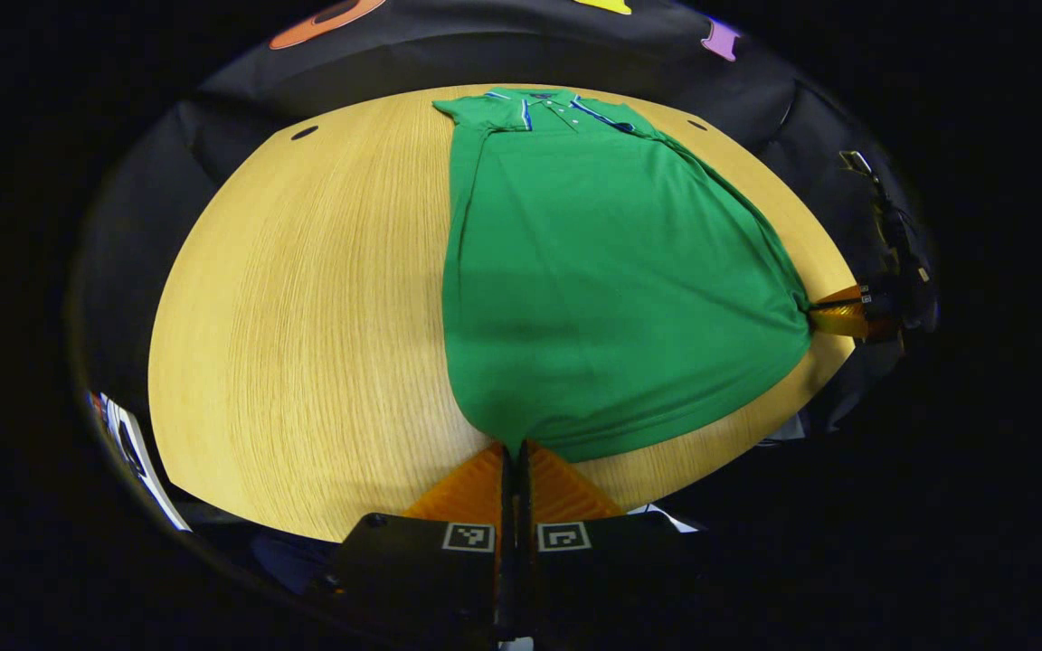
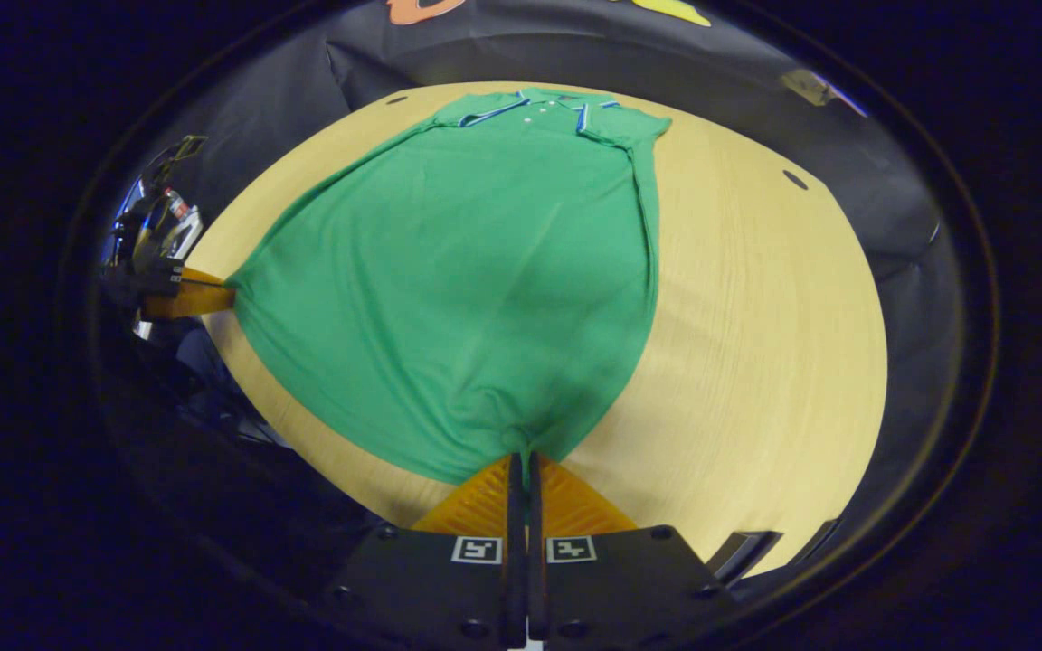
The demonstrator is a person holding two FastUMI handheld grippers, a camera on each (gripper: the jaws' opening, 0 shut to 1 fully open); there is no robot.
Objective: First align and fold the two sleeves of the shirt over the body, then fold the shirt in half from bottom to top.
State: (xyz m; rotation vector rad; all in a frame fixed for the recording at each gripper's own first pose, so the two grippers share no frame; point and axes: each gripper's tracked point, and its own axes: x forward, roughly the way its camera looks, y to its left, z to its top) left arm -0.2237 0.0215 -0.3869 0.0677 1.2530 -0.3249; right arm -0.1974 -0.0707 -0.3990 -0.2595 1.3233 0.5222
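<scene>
Pale wood-grain table [image 1: 304, 344], its far edge bearing small dark oval holes [image 1: 304, 132]. Black cloth wall [image 1: 449, 54] rises directly behind the table's far edge and wraps around both sides. Lighting even across the tabletop; surroundings dark.

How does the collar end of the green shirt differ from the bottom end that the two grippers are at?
The collar end lies flat at the table's far side; the bottom hem sits at the near edge, bunched at both corners. The collar carries striped trim and buttons; the hem is plain. The left gripper and right gripper pinch the hem only. Both ends are green.
</scene>
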